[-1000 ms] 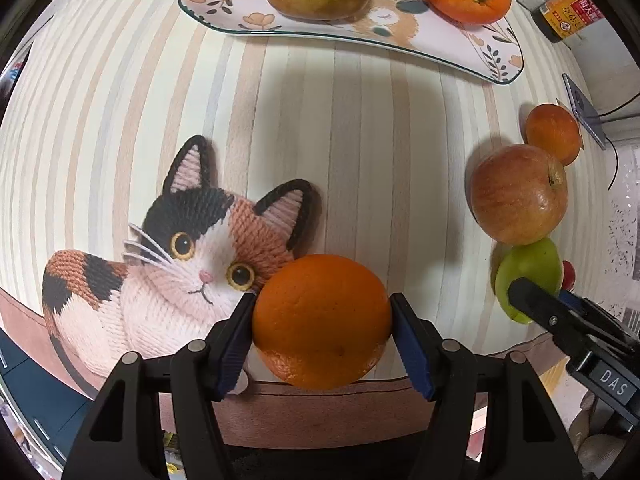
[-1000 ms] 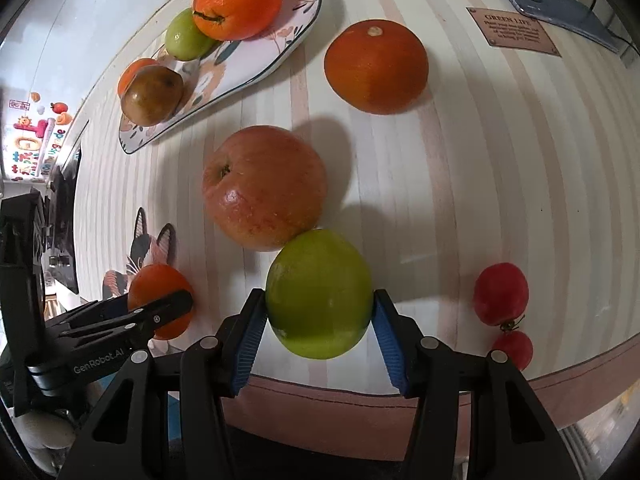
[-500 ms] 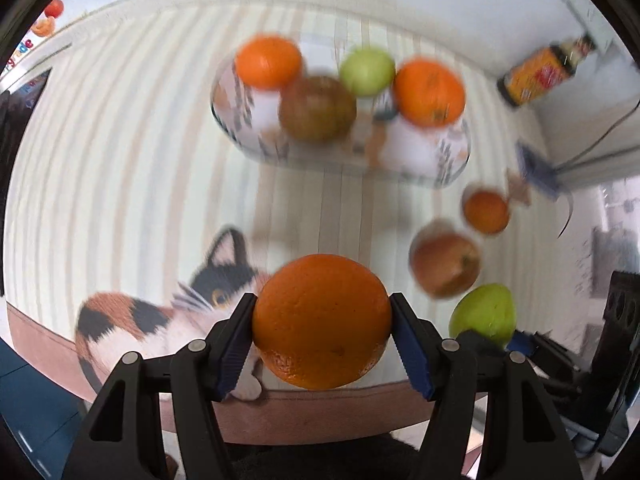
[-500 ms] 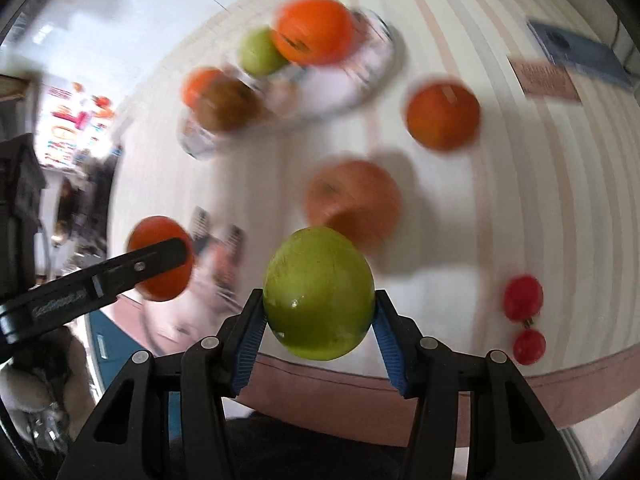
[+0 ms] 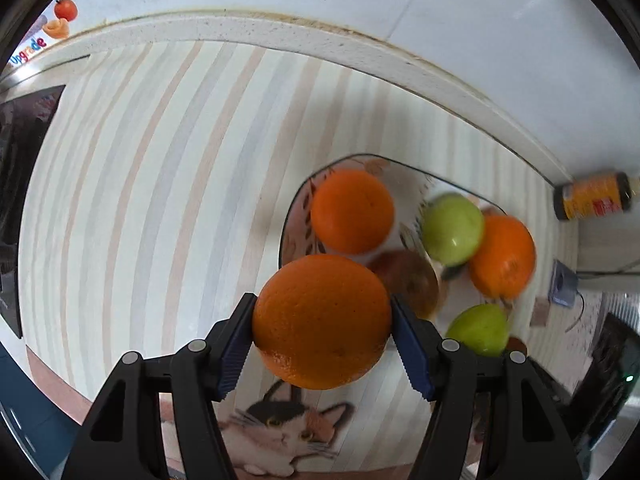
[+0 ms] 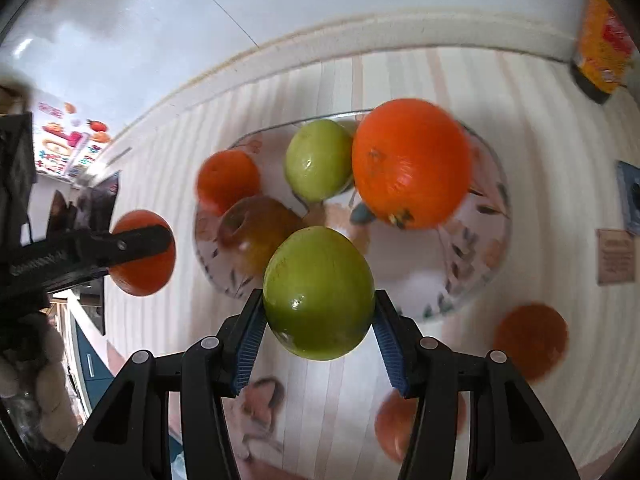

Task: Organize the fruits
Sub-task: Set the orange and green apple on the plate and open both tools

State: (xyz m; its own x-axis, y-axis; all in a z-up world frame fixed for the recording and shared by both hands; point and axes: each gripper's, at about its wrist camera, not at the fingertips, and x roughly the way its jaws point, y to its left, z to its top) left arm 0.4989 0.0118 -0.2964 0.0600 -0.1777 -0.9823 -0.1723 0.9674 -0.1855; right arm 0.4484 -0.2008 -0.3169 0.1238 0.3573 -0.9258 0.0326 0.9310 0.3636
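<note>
The left gripper (image 5: 322, 322) is clamped on an orange (image 5: 322, 320), its 2 blue pads pressed to the fruit's sides, jaws about half open around it. The fruit hangs clear of the striped mat (image 5: 140, 200). Below it, at the near edge of the mat, is a woven cat picture (image 5: 280, 432).

The right gripper (image 6: 319, 294) grips a green apple (image 6: 319, 294) the same way, pads tight on both flanks, jaws a little under half open, the apple lifted off the mat. In the right wrist view the left gripper and its orange show at the left, beside the plate.

On the mat near the right gripper lie 2 blurred fruits: a reddish one (image 6: 394, 426) partly behind the right finger, and a tangerine (image 6: 532, 340) further right.

Just beyond both grippers sits the patterned plate (image 6: 460, 280), holding 4 fruits: a brownish apple (image 6: 256, 232) at its near left, a small orange (image 6: 228, 178) behind that, a green apple touching a big orange (image 6: 412, 162) on the far right. The plate's near right part is bare. Both held fruits hover at its near edge.

To the right on the mat are a small brown label (image 6: 616, 256) and a blue-grey flat thing (image 6: 630, 196). At the far right, by the wall, stands a yellow-labelled bottle (image 5: 592, 200). Fruit stickers (image 5: 60, 20) show on the far left wall.
</note>
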